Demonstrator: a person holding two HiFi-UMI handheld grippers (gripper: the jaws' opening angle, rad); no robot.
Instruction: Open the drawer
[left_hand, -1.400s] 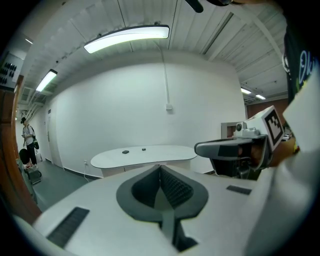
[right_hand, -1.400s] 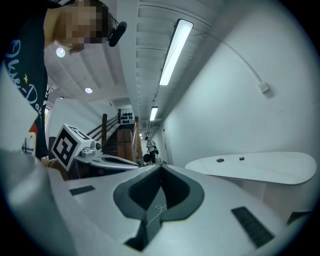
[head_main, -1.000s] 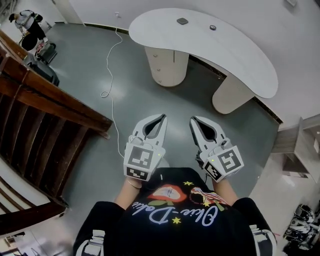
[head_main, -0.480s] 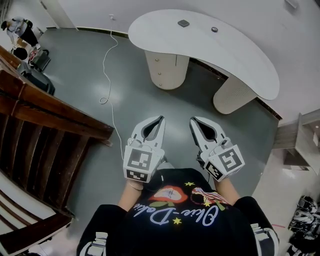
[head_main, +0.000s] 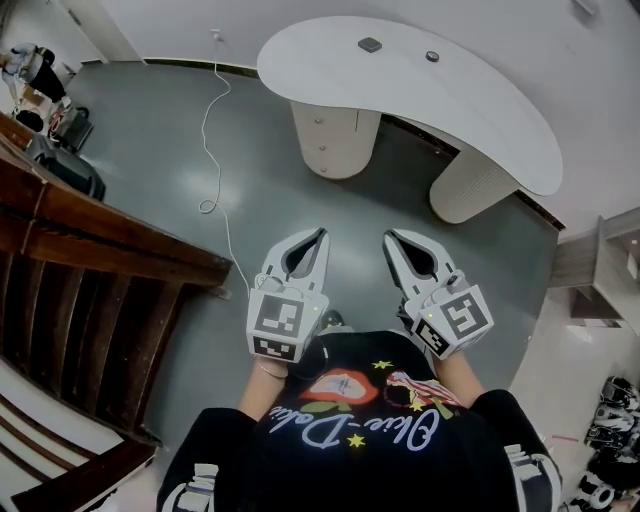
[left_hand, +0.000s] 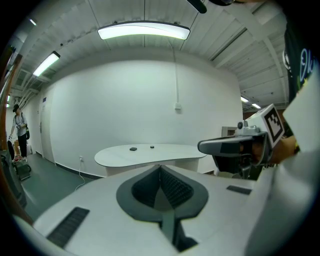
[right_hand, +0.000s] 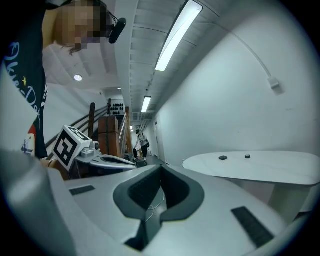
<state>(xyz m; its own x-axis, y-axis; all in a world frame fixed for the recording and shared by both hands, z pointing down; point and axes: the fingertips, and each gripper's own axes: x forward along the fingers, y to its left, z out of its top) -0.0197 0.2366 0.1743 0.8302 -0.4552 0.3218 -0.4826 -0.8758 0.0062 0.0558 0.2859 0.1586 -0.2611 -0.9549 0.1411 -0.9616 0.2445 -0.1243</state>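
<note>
Drawer unit is standing under the left end of the surface in the head view, w/ its front sitting flush, nothing pulled out. It's a rounded pedestal, long axis upright. Two small knobs on its face are pointing toward the picture's lower left, over the grey floor. Separate drawer lines are too small to make out. A 2nd, plain pedestal is carrying the surface's other end. Two small dark items are lying on top near the far edge.

Both tongs are hanging well short of the unit, w/ bare floor btwn. Left tongs are pressed together, tips meeting, nothing btwn them. Right tongs are likewise closed at the tips and pinching nothing. They're sitting side by side, apart, tips leaning slightly toward each other. Both are aiming ahead at the surface, approx. level.

Left hand and right hand are gripping behind the marker cubes, close in front of the person's waist, w/ forearms coming out from under a black shirt.

A white cable is trailing over the floor left of the unit. A dark wooden stair rail is running along the left edge.
</note>
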